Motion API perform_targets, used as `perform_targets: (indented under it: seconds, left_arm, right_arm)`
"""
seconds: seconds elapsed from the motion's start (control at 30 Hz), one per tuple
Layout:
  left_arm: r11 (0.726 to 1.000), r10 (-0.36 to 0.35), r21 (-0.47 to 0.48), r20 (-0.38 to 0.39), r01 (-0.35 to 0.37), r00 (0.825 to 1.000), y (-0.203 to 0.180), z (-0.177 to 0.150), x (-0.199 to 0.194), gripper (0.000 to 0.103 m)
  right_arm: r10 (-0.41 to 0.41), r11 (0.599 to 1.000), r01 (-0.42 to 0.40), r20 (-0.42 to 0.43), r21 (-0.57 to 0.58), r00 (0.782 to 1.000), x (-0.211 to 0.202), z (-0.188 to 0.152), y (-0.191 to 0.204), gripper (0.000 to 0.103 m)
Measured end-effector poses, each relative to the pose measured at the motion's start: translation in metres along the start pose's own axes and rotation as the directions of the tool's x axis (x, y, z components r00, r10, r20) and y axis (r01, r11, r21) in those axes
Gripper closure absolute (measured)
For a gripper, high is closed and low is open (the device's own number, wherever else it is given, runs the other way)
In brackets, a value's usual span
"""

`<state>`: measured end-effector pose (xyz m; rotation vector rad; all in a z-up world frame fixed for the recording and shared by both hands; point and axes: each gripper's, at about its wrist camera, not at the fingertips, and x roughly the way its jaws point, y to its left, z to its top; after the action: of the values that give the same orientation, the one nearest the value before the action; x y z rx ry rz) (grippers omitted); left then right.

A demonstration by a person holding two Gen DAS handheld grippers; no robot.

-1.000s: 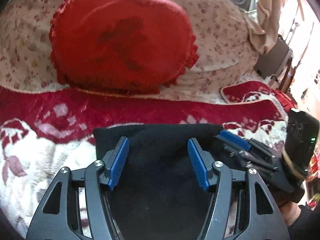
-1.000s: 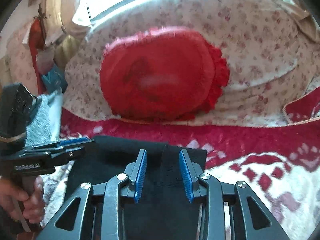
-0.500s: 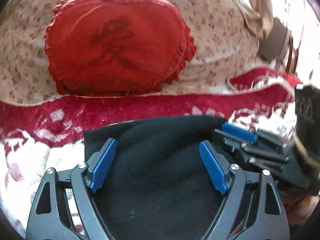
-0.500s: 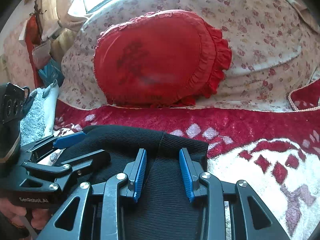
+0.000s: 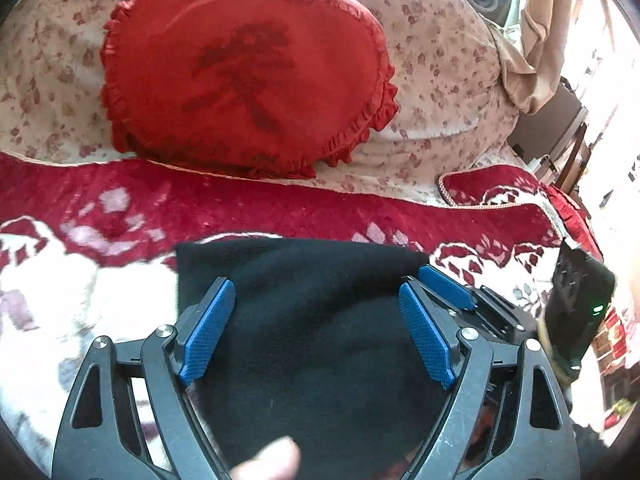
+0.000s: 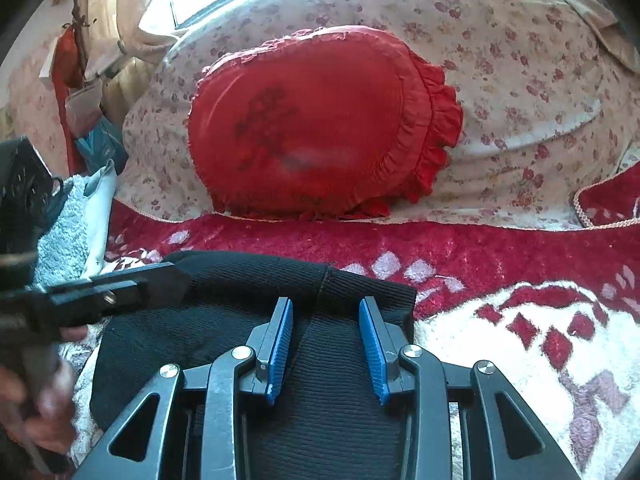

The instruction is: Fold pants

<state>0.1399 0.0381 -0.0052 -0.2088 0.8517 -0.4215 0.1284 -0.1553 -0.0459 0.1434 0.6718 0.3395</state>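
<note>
- Pants (image 5: pixel 320 340): black, folded into a compact stack, lying on the red-and-white blanket (image 5: pixel 80 280) at 6 o'clock in both views.
- Left gripper (image 5: pixel 316 328): jaws wide, blue pads straddling the pants' top fold; nothing clamped.
- Right gripper (image 6: pixel 326 344): jaws at a narrower gap, above the ribbed cloth near the pants' right edge; nothing gripped.
- In the right view the left gripper (image 6: pixel 120 288) sits at 9 o'clock over the pants' far-left corner.
- Red cushion (image 5: pixel 244 72): at 12 o'clock, leaning on the floral backrest (image 5: pixel 440 60).
</note>
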Motion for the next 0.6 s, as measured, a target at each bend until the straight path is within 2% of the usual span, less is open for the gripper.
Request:
perform_targets:
  seconds: [0.03,0.07,0.17,0.23,0.3,0.4,0.5,0.53,0.6]
  left_arm:
    - [1.0,0.029,0.004,0.016,-0.029,0.999,-0.003,-0.001,-0.013,0.007]
    - [0.999,0.052,0.004,0.029,-0.052,0.998,-0.004,-0.003,-0.023,0.0]
    - [0.997,0.071,-0.02,0.089,-0.069,0.994,-0.01,-0.022,-0.062,0.001]
    - [0.997,0.079,-0.025,0.097,-0.077,0.992,-0.016,-0.038,-0.076,0.001]
    - [0.993,0.114,-0.012,0.094,-0.114,0.989,-0.028,-0.059,-0.085,0.001]
    - [0.977,0.212,-0.015,0.042,-0.211,0.976,-0.045,-0.084,-0.087,0.001]
    - [0.974,0.223,-0.037,-0.003,-0.223,0.975,-0.062,-0.103,-0.085,0.001]
    - [0.97,0.242,-0.015,-0.004,-0.242,0.97,-0.069,-0.107,-0.082,0.001]
    - [0.95,0.309,0.032,0.012,-0.309,0.951,-0.08,-0.116,-0.077,0.001]
  right_arm:
    - [-0.009,1.0,0.009,0.008,-0.005,1.0,-0.001,0.001,0.001,0.07]
    - [-0.024,1.0,0.025,0.016,-0.011,1.0,-0.005,0.002,0.004,0.07]
    - [-0.05,0.999,0.05,0.022,0.022,0.999,-0.027,0.001,0.009,0.07]
    - [-0.063,0.998,0.062,0.031,0.023,0.998,-0.047,-0.001,0.014,0.07]
    - [-0.1,0.995,0.101,0.049,-0.018,0.994,-0.071,-0.006,0.023,0.07]
    - [-0.105,0.992,0.109,0.058,-0.063,0.993,-0.103,-0.022,0.033,0.07]
    - [-0.097,0.993,0.099,0.04,-0.069,0.995,-0.124,-0.043,0.036,0.07]
    - [-0.102,0.992,0.104,0.036,-0.078,0.994,-0.129,-0.05,0.038,0.07]
    - [-0.115,0.989,0.118,0.036,-0.094,0.993,-0.136,-0.059,0.04,0.07]
